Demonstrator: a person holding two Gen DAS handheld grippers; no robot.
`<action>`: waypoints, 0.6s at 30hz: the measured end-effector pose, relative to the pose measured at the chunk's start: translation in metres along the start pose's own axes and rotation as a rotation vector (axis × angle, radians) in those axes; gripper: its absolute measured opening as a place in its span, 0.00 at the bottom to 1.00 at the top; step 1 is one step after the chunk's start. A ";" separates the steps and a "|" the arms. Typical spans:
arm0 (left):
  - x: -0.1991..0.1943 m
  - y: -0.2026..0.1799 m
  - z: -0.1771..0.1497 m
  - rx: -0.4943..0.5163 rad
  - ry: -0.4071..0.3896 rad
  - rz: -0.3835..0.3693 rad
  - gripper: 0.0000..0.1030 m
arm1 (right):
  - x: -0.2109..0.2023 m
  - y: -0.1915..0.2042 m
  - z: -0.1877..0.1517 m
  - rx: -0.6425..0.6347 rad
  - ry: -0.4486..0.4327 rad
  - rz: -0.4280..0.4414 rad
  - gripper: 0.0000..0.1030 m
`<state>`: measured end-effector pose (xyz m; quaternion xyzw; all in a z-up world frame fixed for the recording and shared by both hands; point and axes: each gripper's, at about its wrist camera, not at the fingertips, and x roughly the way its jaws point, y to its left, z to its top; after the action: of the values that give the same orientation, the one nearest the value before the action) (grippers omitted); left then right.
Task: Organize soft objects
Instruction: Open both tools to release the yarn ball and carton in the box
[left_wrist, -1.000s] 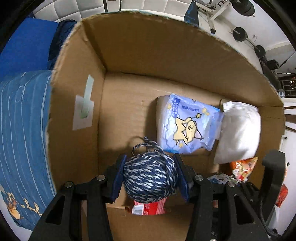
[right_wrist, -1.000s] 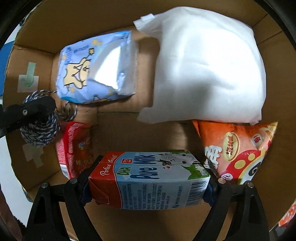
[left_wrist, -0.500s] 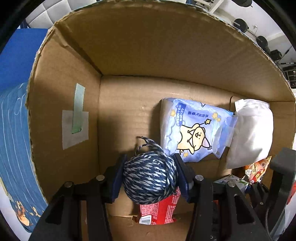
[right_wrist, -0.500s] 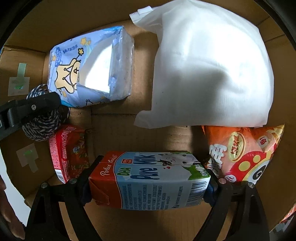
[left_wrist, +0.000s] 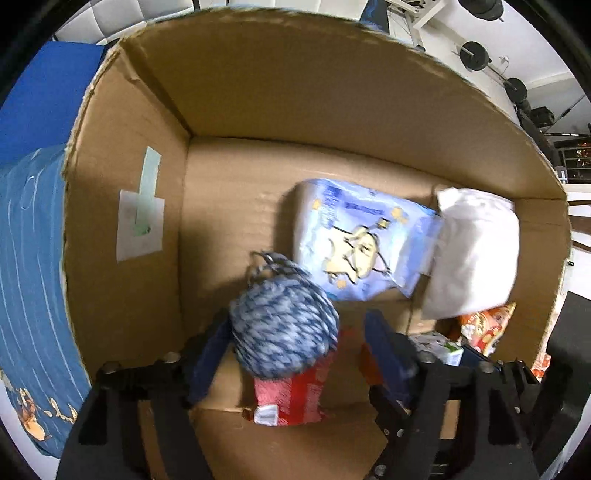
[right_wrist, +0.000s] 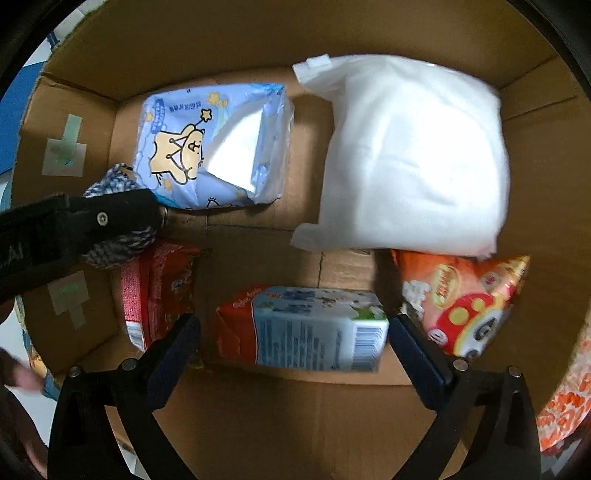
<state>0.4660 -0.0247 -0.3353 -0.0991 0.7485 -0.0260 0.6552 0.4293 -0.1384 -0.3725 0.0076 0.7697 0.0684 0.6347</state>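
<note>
Both grippers reach into a cardboard box (left_wrist: 129, 192). My left gripper (left_wrist: 295, 347) is open; the blue-and-white yarn ball (left_wrist: 282, 332) sits loose between its fingers, blurred, above a red packet (left_wrist: 291, 395). My right gripper (right_wrist: 293, 332) is open; the milk carton (right_wrist: 303, 328) lies free between its fingers on the box floor (right_wrist: 295, 424). The yarn ball also shows in the right wrist view (right_wrist: 118, 243), partly hidden behind the left gripper's arm (right_wrist: 74, 225).
In the box lie a blue tissue pack (right_wrist: 210, 147), a white soft pouch (right_wrist: 410, 155), an orange snack bag (right_wrist: 461, 299) and the red packet (right_wrist: 155, 291). The box walls (right_wrist: 258, 33) rise close all around. A blue bedsheet (left_wrist: 26, 277) lies left of the box.
Both grippers have opened. The yarn ball has come free of the left fingers and the milk carton has dropped from the right fingers onto the box floor.
</note>
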 end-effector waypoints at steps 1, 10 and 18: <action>-0.002 -0.002 -0.002 0.002 0.000 -0.003 0.91 | -0.003 0.001 -0.002 0.001 -0.007 -0.002 1.00; -0.030 -0.017 -0.034 0.048 -0.074 0.011 0.97 | -0.030 -0.008 -0.034 0.054 -0.099 -0.046 1.00; -0.071 -0.016 -0.070 0.089 -0.227 0.071 0.97 | -0.054 -0.027 -0.071 0.068 -0.201 -0.104 1.00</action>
<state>0.4076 -0.0343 -0.2539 -0.0457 0.6707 -0.0246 0.7400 0.3727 -0.1768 -0.3098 -0.0039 0.7033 0.0083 0.7109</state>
